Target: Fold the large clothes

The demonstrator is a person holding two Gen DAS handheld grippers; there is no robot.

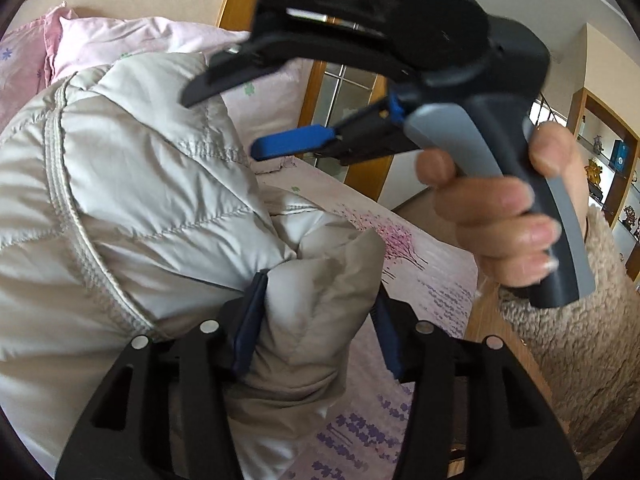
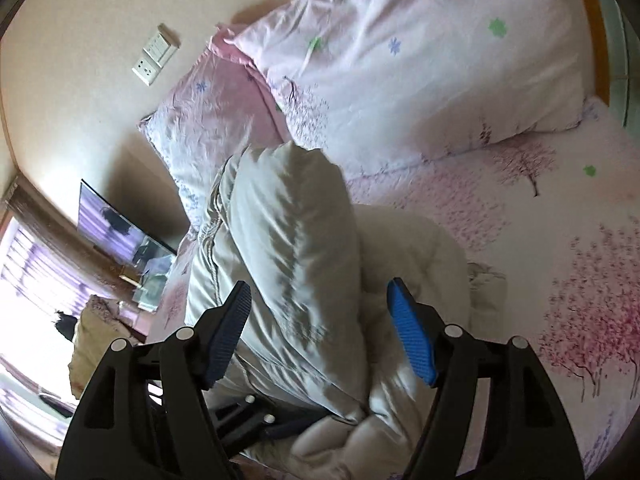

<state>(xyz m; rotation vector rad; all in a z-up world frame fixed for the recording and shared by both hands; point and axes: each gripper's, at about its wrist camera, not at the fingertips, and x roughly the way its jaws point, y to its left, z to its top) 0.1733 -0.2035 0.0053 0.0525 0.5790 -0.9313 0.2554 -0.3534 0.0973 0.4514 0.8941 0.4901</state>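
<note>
A pale grey quilted down jacket is lifted over a bed. My left gripper is shut on a bunched fold of the jacket, with the fabric squeezed between its blue pads. My right gripper is open, with its blue pads spread on either side of the hanging jacket, not clamping it. In the left wrist view the right gripper hangs above the jacket, held by a hand. The left gripper's fingers show low in the right wrist view, under the jacket.
The bed sheet is pink with a tree print. A folded pink duvet and a pillow lie by the wall. A wooden door frame and a shelf with ornaments stand beyond the bed. A window and a screen are at the left.
</note>
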